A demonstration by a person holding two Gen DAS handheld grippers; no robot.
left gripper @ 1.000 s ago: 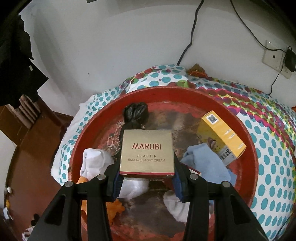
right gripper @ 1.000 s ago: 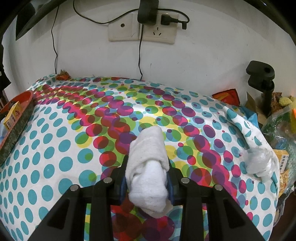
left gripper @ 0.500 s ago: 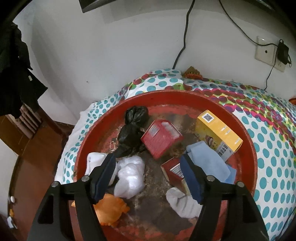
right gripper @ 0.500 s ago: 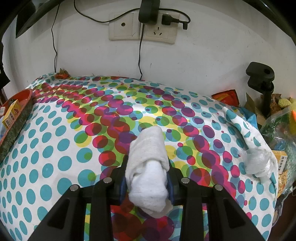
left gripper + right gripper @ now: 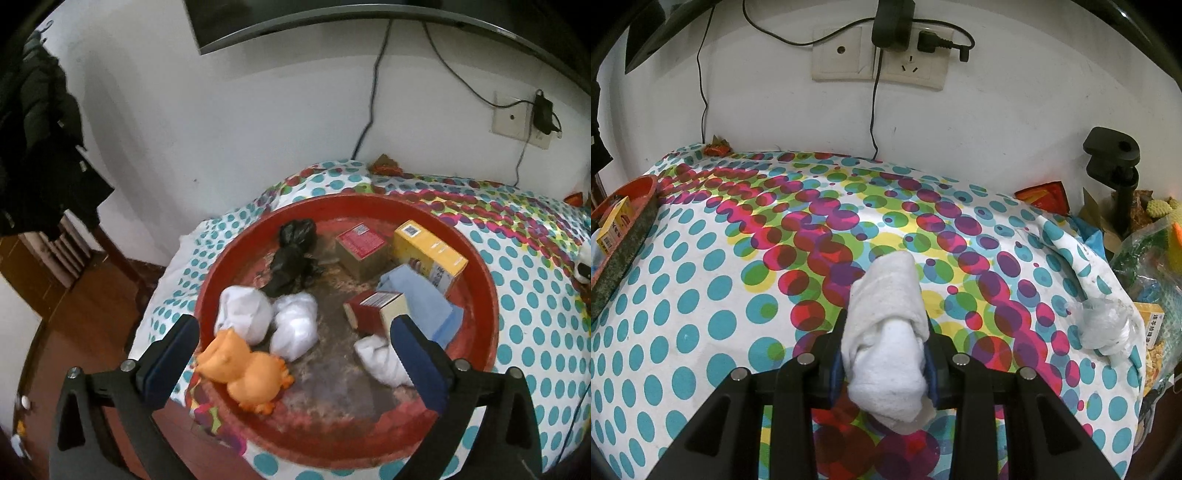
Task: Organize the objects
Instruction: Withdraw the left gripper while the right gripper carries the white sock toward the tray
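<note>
Surface under polka-dot cloth (image 5: 701, 295): round red tray (image 5: 484, 295) at left end, crumpled white plastic bag (image 5: 1104, 328) at right edge.

White wall (image 5: 997, 110), sockets (image 5: 879, 55) (plugged), wooden floor (image 5: 85, 295)

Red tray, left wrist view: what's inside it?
The red tray holds an orange toy, white bundles, a black bag, three boxes and a blue cloth. Anything under the cloth is hidden.

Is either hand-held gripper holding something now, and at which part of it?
The right hand-held gripper grips the rolled white sock across its middle, one finger on each side. The left hand-held gripper is open and holds nothing.
</note>
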